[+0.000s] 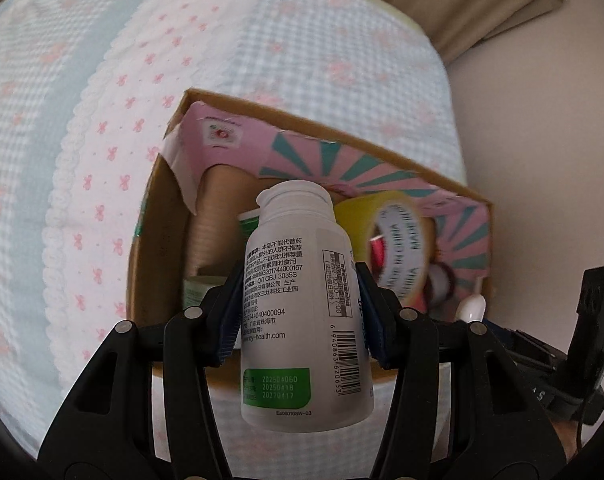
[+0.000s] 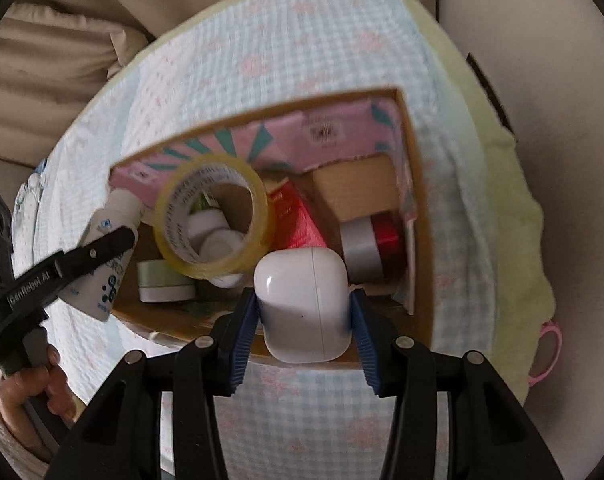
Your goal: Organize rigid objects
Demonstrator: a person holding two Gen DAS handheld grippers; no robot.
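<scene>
My left gripper [image 1: 299,280] is shut on a white pill bottle [image 1: 302,340] with a printed label and a green patch, cap pointing away. It hangs over the near side of an open cardboard box [image 1: 342,128] lined in pink and teal. My right gripper [image 2: 304,300] is shut on a white rounded earbud case [image 2: 302,276], held over the box's near wall [image 2: 418,200]. The right wrist view also shows the bottle [image 2: 117,208] at the box's left corner, with one black finger [image 2: 105,245] of the left gripper across it.
The box holds a clear tape roll [image 2: 213,216], a red packet [image 2: 297,220], a silver and red roll [image 2: 372,248], a pale green jar [image 2: 163,280] and small white caps. It sits on a blue gingham bedcover [image 1: 101,160]. A person's hand [image 2: 33,384] grips the left handle.
</scene>
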